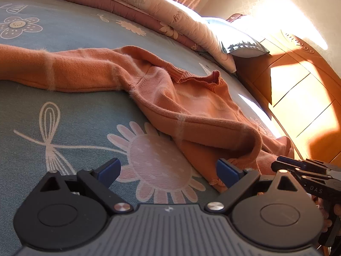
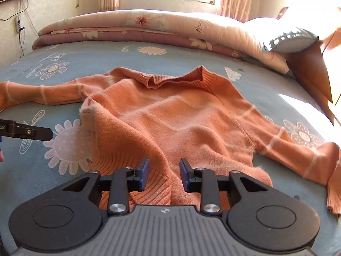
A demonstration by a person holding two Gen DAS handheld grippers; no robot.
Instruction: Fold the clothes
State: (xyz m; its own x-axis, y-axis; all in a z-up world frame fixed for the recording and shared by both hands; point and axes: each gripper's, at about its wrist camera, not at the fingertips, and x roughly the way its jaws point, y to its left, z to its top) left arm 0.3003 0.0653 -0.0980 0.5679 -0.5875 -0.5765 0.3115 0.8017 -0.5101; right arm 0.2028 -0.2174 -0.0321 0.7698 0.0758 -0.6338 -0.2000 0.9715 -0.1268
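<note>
Your orange sweater (image 2: 170, 119) is lying rumpled on the bed (image 2: 127, 59), collar toward the folded quilt (image 2: 149, 27), one sleeve (image 1: 53, 68) stretched out to the left, the other off to the right. Your left gripper (image 1: 168, 170) is spread wide over the flower print on the sheet, just beside the sweater's edge, pinching nothing. Your right gripper (image 2: 164, 172) is parted too, with the ribbed hem (image 2: 157, 187) sitting between its jaws.
</note>
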